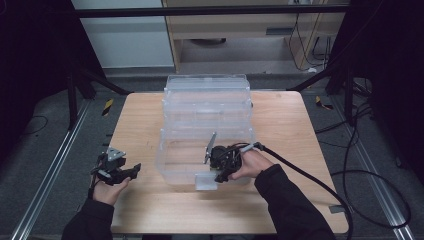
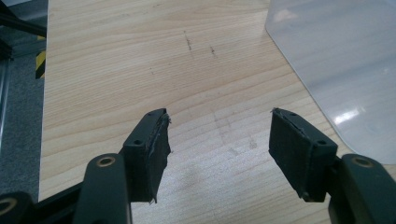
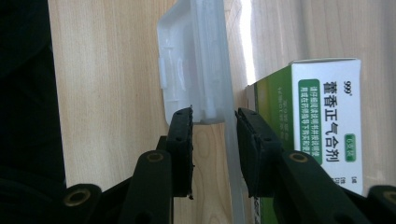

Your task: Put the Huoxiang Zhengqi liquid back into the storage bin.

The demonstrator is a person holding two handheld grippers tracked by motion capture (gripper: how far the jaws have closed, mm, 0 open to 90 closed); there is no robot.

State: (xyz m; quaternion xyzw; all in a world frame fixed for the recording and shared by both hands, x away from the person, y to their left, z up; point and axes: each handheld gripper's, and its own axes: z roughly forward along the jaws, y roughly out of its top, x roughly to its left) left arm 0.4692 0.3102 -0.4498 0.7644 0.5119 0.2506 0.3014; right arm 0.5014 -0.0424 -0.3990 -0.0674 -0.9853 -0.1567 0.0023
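While the left gripper [image 1: 131, 171] waits spread wide off to the side, the right gripper [image 3: 214, 122] straddles the clear box [image 1: 207, 131] front wall and latch tab [image 3: 187, 70] — not visibly pinching.

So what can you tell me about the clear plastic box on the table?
The box is see-through plastic, long, with rounded corners and ribbed walls, standing in the middle of the wooden table. Its near wall carries a clip tab. The right gripper straddles that wall, one jaw outside by the tab, one inside; whether the pads press on it I cannot tell. Inside, a green and white carton with printed characters lies by the wall.
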